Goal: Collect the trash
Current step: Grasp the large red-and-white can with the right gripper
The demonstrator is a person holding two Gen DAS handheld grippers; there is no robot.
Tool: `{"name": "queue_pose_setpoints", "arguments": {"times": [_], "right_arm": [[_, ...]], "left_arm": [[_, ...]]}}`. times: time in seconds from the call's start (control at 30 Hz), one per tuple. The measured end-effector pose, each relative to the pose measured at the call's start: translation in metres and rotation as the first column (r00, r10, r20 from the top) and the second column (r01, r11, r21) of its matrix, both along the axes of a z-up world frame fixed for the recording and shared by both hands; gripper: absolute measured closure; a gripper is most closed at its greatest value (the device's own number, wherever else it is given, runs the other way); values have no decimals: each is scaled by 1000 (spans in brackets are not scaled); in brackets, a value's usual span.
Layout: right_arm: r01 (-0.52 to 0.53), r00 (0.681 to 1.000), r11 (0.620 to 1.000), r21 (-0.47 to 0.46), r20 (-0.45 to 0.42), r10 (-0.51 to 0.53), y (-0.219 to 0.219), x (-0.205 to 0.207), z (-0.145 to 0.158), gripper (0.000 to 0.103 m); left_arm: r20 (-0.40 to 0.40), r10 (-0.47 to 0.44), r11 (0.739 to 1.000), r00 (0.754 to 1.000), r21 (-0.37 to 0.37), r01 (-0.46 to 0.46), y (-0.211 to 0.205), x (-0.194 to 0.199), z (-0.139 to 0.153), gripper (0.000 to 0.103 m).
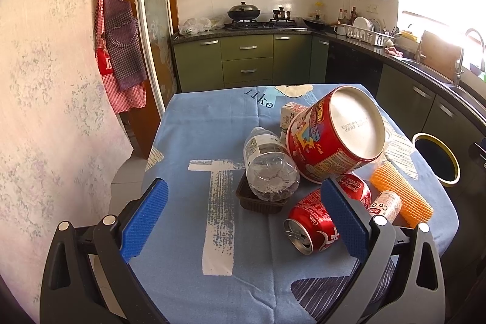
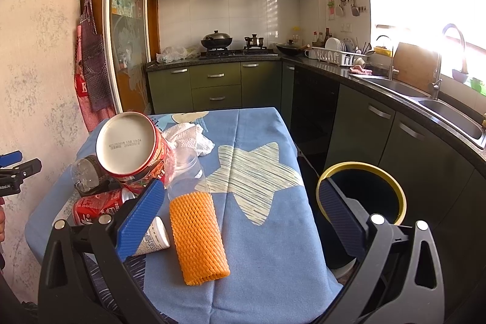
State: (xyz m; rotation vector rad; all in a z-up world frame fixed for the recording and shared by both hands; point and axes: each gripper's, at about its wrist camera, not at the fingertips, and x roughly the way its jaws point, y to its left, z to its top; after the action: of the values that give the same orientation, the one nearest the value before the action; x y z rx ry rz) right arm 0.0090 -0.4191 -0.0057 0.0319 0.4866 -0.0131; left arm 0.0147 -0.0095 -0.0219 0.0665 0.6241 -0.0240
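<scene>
Hovering wide and empty, right claw [image 2: 240, 217] frames foam sleeve [image 2: 197, 236], long axis running away from it; bin [image 2: 361, 193] sits right. Left claw [image 1: 243, 217] also wide.

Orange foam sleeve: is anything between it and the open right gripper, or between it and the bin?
Nothing visible. The orange foam sleeve lies on bare cloth ahead of the right gripper; the bin stands open past the table edge.
</scene>
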Motion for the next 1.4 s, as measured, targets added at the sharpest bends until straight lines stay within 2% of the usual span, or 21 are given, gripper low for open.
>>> {"name": "queue_pose_setpoints", "arguments": {"times": [0.17, 0.4, 0.63, 0.7, 0.77, 0.8, 0.83, 0.97, 1.03, 1.13, 1.23, 1.37, 1.4], "right_arm": [[-13, 1000, 1000, -6, -19, 12, 2, 8, 0, 6], [-81, 995, 995, 57, -48, 84, 3, 34, 6, 6], [-213, 968, 955, 204, -85, 234, 13, 80, 13, 6], [-238, 959, 946, 222, -101, 265, 20, 94, 13, 7], [-258, 953, 939, 228, -101, 286, 29, 103, 13, 19], [-267, 948, 934, 236, -107, 298, 33, 109, 12, 34], [-273, 945, 932, 240, -115, 306, 37, 113, 11, 41], [-303, 927, 929, 212, -162, 339, 60, 136, 7, 49], [-311, 921, 932, 184, -184, 344, 71, 145, 3, 64], [-310, 916, 939, 150, -217, 337, 82, 158, -3, 77], [-308, 914, 943, 129, -235, 330, 86, 164, -7, 83], [-308, 913, 943, 125, -241, 330, 88, 167, -9, 86], [-308, 913, 943, 127, -240, 330, 89, 168, -9, 92]], "left_arm": [[-9, 4, 1000, 1000, 6, -4, 2, 8, -3, 4], [2, 24, 1000, 1000, 10, -24, 14, 38, 0, 4], [18, 44, 999, 999, -20, -44, 27, 80, 7, 4], [20, 39, 999, 999, -26, -39, 28, 92, 8, 4], [15, 33, 999, 999, -31, -32, 29, 102, 7, 4], [10, 29, 999, 1000, -34, -28, 30, 107, 6, 4], [5, 22, 999, 1000, -37, -22, 30, 113, 4, 4], [-13, 4, 999, 1000, -38, -5, 31, 130, -4, 4], [-15, -2, 999, 1000, -35, 1, 31, 135, -8, 4], [-11, -7, 999, 1000, -36, 7, 33, 140, -11, 4], [-5, -10, 999, 1000, -41, 10, 36, 142, -13, 4], [-6, -16, 999, 1000, -50, 15, 37, 144, -16, 4], [-9, -18, 999, 1000, -51, 18, 37, 144, -17, 4]]}}
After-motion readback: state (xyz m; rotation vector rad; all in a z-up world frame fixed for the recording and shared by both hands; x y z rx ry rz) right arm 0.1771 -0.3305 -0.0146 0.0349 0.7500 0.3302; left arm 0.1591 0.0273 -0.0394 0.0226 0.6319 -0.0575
